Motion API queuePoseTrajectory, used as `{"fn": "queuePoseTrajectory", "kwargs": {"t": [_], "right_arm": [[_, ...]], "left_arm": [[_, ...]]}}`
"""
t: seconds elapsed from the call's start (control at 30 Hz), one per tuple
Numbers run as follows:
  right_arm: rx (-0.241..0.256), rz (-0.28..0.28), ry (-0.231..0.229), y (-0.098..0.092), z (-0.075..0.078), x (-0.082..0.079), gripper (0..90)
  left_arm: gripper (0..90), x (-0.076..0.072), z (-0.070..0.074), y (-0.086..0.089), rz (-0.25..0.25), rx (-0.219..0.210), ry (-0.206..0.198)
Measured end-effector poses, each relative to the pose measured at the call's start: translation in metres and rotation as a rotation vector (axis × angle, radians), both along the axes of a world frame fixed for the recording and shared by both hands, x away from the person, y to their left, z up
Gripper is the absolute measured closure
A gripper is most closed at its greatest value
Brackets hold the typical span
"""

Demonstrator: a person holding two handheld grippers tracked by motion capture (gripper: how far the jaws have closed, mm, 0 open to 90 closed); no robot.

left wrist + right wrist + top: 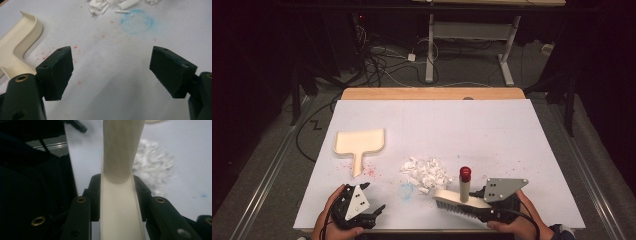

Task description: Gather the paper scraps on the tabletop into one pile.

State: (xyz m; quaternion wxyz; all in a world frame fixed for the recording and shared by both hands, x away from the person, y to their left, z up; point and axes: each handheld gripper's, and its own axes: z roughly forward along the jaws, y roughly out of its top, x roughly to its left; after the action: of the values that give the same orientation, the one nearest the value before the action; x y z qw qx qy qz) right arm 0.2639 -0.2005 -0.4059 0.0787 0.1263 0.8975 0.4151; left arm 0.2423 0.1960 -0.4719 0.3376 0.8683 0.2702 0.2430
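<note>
A cream hand brush [460, 200] with dark bristles and a red-capped handle [465, 173] is near the table's front edge, just on the near side of a pile of white paper scraps [426, 172]. My right gripper [480, 199] is shut on the brush; in its own view the jaws clamp the cream body [120, 195], with the scraps [152, 167] blurred beyond. A cream dustpan [359, 142] lies on the left of the white sheet. My left gripper [373, 196] hovers open at the front left, nothing between its fingers [58, 72], and the dustpan handle [17, 47] lies to their left.
A faint blue ring [137, 21] and red specks mark the white sheet [492, 130] between the dustpan and the scraps. The wooden table edge [432, 93] shows at the back. Beyond it are a desk frame and cables on the floor.
</note>
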Motion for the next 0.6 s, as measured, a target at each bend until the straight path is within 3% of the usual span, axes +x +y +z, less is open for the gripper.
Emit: {"fn": "queuePoseTrajectory", "kwargs": {"t": [0.17,0.37,0.6], "right_arm": [[-0.018,0.056,0.008,0.020,-0.017,0.004,68.2],[0.001,-0.003,-0.037,0.035,-0.020,0.024,68.2],[0.022,-0.027,-0.099,0.056,-0.016,0.041,68.2]], "left_arm": [[18.0,0.001,0.000,-0.001,0.000,-0.003,0.002],[17.9,0.002,-0.001,-0.001,-0.003,-0.002,0.009],[17.9,0.003,-0.002,-0.001,-0.005,0.000,0.010]]}}
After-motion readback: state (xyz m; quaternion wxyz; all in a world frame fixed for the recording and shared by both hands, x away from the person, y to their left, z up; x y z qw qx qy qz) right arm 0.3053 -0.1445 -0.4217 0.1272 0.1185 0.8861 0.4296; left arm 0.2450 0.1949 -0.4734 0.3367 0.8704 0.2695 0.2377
